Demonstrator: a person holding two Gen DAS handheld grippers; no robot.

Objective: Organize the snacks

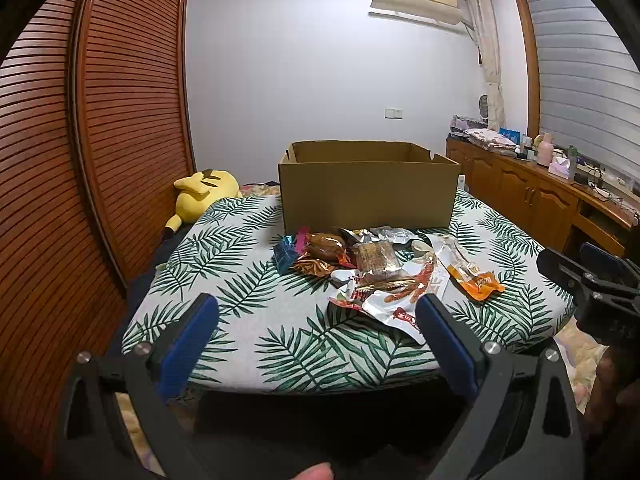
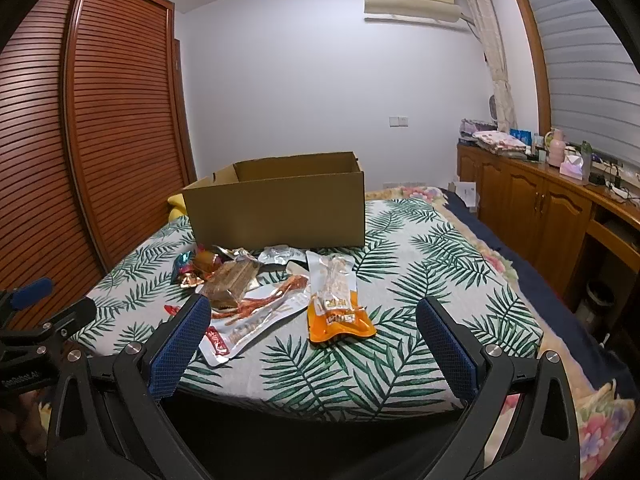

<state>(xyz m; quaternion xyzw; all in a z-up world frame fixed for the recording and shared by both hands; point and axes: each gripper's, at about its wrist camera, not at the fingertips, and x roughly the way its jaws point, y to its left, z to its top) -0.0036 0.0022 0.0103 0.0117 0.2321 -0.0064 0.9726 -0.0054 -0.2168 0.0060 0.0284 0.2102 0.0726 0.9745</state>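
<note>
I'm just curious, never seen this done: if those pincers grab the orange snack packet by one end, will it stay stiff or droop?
The orange snack packet looks like thin, flat, shiny film, so it will probably droop and may slip. It lies flat on the bedspread, so it probably won't roll. It seems light, hardly bulging.

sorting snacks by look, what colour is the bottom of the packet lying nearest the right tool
Orange, below a clear top; the packet shows best in the right wrist view.

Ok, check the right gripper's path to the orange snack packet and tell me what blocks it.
Nothing visible blocks it. The right gripper is open and the orange snack packet lies uncovered on the leaf-print cloth, ahead between the fingers.
</note>
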